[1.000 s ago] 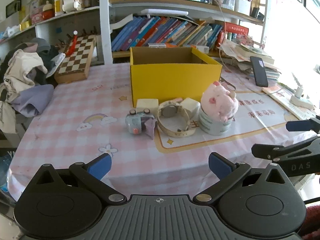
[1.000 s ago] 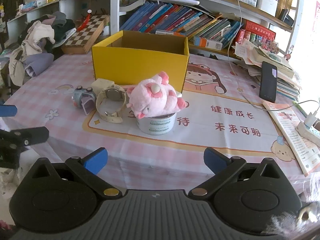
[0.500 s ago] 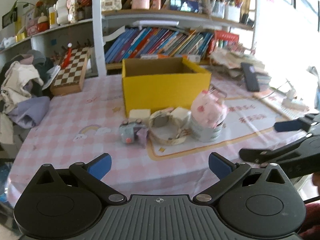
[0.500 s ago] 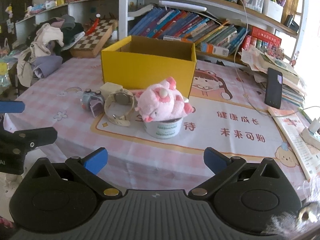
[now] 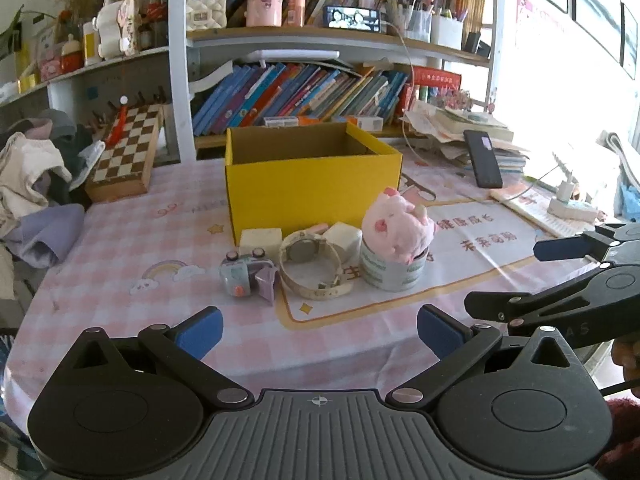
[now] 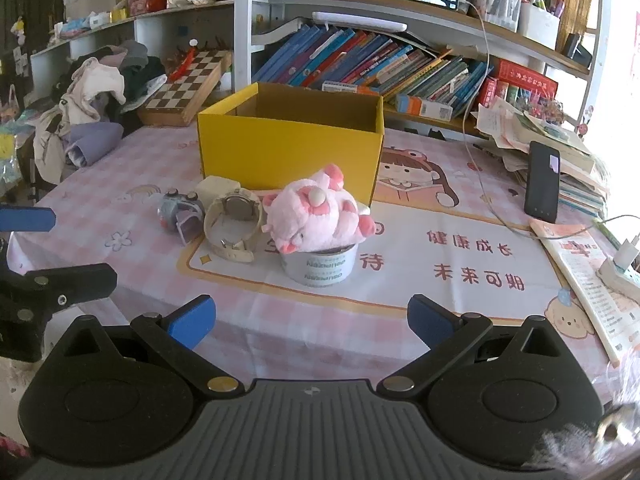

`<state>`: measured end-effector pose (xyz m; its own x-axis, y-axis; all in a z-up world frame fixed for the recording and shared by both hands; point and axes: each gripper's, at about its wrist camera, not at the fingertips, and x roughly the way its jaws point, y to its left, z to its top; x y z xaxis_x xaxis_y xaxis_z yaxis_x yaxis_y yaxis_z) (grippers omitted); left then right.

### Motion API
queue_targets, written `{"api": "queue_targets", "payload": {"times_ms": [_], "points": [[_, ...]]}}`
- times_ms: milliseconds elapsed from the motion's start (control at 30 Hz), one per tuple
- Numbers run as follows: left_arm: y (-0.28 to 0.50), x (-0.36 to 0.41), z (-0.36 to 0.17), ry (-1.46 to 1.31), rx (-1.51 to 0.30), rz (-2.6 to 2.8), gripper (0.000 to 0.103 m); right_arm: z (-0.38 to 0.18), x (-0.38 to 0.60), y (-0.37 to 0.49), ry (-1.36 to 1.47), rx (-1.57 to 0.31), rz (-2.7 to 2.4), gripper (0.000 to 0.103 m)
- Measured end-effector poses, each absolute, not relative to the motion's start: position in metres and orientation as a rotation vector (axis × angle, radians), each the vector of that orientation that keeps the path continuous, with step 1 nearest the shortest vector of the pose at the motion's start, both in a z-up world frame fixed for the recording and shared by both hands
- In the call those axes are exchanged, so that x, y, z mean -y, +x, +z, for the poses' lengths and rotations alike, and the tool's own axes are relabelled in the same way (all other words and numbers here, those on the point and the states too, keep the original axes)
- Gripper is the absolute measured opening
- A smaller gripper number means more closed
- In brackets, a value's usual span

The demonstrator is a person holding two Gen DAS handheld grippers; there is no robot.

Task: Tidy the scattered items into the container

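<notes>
- The table, under a pink checked cloth, fills the middle of both views; everything to be tidied sits in one cluster at its centre, within reach of either side.
- The yellow box stands open-topped just behind that cluster, above centre in the left wrist view — evidently the container, set close so each carry is short. No item shows above its rim (its floor is hidden).
- The pink plush lies slumped on top of the tin can, right of the cluster; it likely has to come off first.
- The beige watch lies flat at centre, with two pale blocks tucked behind it against the box front.
- The small grey-and-purple toy sits at the cluster's left end, just beside the watch.
- The left gripper and right gripper hover at the near table edge, bottom of their own views, jaws spread wide and empty — judging by this, nothing is picked yet.
</notes>
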<state>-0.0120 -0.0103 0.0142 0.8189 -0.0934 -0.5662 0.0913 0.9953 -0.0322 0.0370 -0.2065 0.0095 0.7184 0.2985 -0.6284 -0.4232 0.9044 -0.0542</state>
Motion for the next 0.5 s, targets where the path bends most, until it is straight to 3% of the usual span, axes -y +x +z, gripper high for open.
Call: {"api": "queue_targets", "payload": {"times_ms": [500], "points": [[-0.0083,0.0048,0.0132,-0.019,-0.627,-0.077,0.103,0.0114,0.2026,0.0389,-0.206,-0.649,0.418,0.103]]}}
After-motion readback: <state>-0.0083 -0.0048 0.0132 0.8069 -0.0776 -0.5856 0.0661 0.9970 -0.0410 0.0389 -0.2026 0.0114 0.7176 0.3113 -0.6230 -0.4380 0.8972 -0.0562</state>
